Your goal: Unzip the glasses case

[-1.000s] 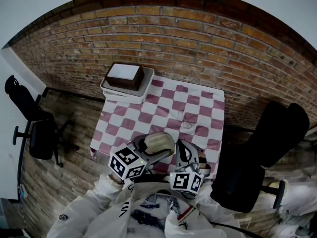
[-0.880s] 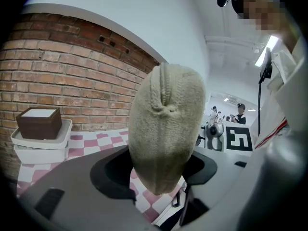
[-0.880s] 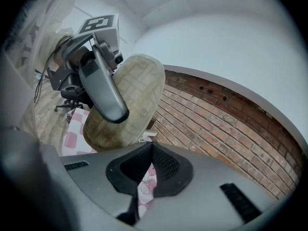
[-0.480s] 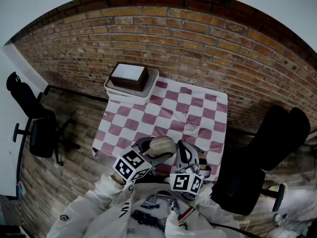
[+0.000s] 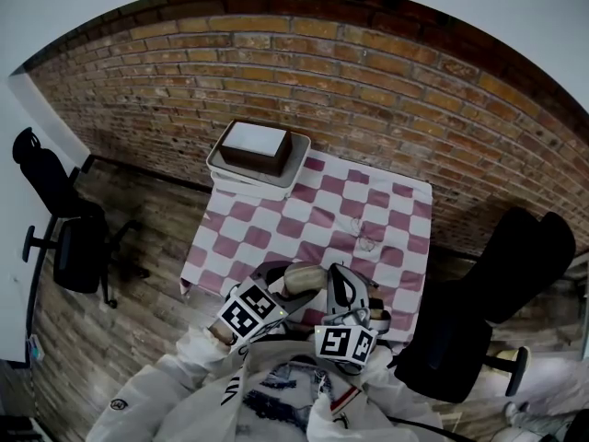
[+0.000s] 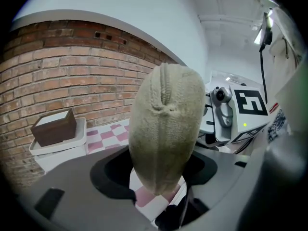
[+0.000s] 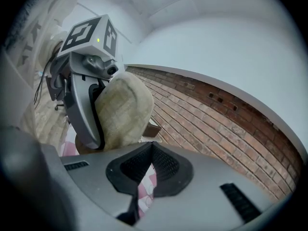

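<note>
The left claw (image 6: 159, 179) is closed on the glasses case (image 6: 166, 129). Its two jaws press the lower end of the case from either side, and the case stands up out of them. The case is a beige, knit-textured pouch with a rounded top, and a raised ridge runs down the middle of its upper part. In the head view the left claw (image 5: 283, 284) holds the glasses case (image 5: 304, 278) over the near edge of the counter (image 5: 276, 219), close to the person's chest and clear of the cloth.

The right claw (image 7: 150, 150) has its jaws pressed fully together with nothing between them. It sits just right of the case, and its own view looks across at the case (image 7: 124, 110) in the other claw's grip. In the head view the right claw (image 5: 342, 288) lies beside the left one, both over the counter's near edge.

A pink-and-white checked cloth (image 5: 317, 215) covers the counter. On its far left corner rests a white tray (image 5: 219, 168) with a brown box (image 5: 259, 149) on it. Toward the right side of the cloth lies a small, wire-thin thing (image 5: 366, 238), possibly a pair of glasses, well apart from the case. A brick wall (image 5: 368, 90) stands behind the counter, with one black office chair (image 5: 64, 238) to the left and another (image 5: 488, 293) to the right.
</note>
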`<action>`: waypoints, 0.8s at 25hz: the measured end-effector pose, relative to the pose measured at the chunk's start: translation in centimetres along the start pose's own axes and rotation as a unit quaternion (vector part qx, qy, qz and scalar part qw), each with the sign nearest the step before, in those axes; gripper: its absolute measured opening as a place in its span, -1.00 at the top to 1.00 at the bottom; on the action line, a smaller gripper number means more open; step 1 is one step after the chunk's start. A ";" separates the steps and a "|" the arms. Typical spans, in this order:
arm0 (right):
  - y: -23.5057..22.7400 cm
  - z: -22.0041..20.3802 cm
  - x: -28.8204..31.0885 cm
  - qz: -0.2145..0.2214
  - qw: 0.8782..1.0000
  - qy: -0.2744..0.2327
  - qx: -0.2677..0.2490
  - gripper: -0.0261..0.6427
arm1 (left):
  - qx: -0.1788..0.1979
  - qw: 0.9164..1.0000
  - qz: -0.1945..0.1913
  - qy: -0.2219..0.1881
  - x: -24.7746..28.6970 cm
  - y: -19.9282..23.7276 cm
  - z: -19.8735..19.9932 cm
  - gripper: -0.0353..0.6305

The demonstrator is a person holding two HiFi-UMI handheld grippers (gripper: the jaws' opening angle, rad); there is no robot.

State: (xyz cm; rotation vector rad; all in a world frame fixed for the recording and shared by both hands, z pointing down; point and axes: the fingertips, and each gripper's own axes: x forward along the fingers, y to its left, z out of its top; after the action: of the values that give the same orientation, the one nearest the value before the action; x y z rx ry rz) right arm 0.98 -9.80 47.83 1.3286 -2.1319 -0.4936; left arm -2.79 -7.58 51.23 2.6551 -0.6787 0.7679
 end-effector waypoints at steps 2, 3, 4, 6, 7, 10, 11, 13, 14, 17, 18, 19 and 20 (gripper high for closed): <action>0.5 0.7 0.5 -0.001 1.000 0.002 -0.001 0.89 | 0.005 1.000 0.000 0.002 -0.6 0.9 -0.4 0.05; 0.7 1.2 0.7 -0.003 1.000 0.002 -0.002 0.89 | 0.011 1.000 0.002 0.006 -0.9 1.4 -0.7 0.05; 0.9 1.6 0.9 -0.006 1.000 0.002 -0.003 0.89 | 0.018 1.000 0.004 0.011 -1.1 1.8 -1.0 0.05; 1.2 2.4 1.3 -0.010 1.000 0.002 -0.005 0.89 | 0.024 1.000 0.003 0.019 -1.5 2.4 -1.6 0.05; 1.4 2.7 1.5 -0.012 1.000 0.003 -0.006 0.89 | 0.021 1.000 -0.002 0.021 -1.8 2.6 -1.8 0.05; 1.8 3.4 2.0 -0.019 1.000 0.007 -0.004 0.89 | 0.017 0.999 -0.015 0.025 -2.4 3.1 -2.2 0.05; 2.0 3.6 2.2 -0.021 1.000 0.008 -0.004 0.89 | 0.023 0.999 -0.014 0.027 -2.5 3.4 -2.4 0.05; 2.6 4.0 2.5 -0.026 1.000 0.010 -0.004 0.89 | 0.031 0.999 -0.015 0.032 -3.0 4.0 -2.8 0.05; 2.8 4.2 2.7 -0.028 1.000 0.011 -0.005 0.89 | 0.033 0.999 -0.016 0.034 -3.1 4.3 -3.1 0.05; 3.4 4.7 3.1 -0.034 0.999 0.013 -0.007 0.89 | 0.046 0.998 -0.013 0.037 -3.4 5.3 -3.9 0.05; 3.6 4.9 3.2 -0.036 0.999 0.014 -0.008 0.89 | 0.048 0.998 -0.013 0.039 -3.4 5.5 -4.1 0.05; 3.7 5.1 3.3 -0.038 0.999 0.015 -0.010 0.89 | 0.049 0.998 -0.014 0.039 -3.6 5.6 -4.3 0.05; 3.9 5.3 3.4 -0.039 0.999 0.015 -0.011 0.89 | 0.050 0.998 -0.015 0.040 -3.7 5.8 -4.4 0.05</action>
State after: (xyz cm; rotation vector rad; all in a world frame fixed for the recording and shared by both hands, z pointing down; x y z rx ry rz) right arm -6.29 -11.10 46.97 1.4020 -2.0510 -0.5244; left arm -10.42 -9.37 53.58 2.6999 -0.5941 0.9160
